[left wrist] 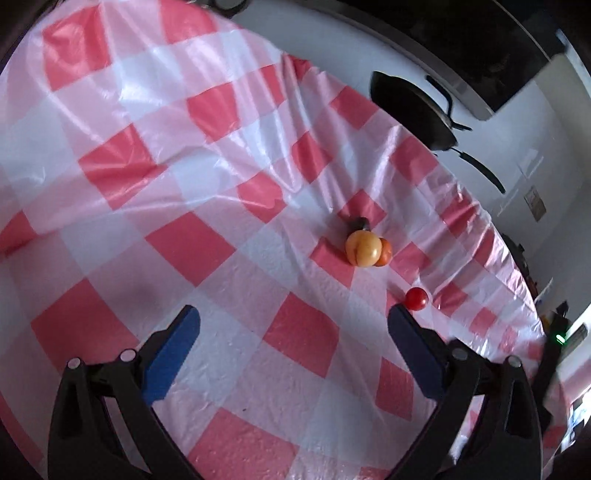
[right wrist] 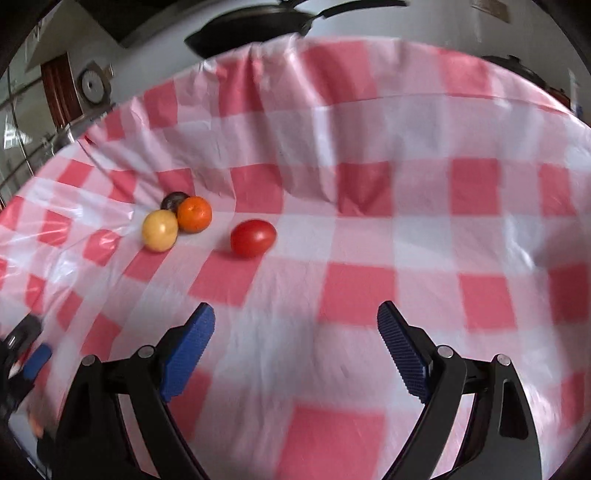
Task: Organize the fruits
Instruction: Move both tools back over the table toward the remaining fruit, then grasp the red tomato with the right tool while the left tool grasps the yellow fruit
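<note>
A yellow fruit, an orange fruit and a dark fruit sit touching in a cluster on the red-and-white checked cloth. A red tomato lies apart from them, just past my left gripper's right fingertip. My left gripper is open and empty. In the right wrist view the yellow fruit, orange fruit and dark fruit lie ahead to the left, the red tomato beside them. My right gripper is open and empty. The left gripper shows at the left edge.
A black frying pan hangs over the far edge of the table against the white wall; it also shows in the right wrist view. The cloth is wrinkled near the far edge. A metal rack stands at the far left.
</note>
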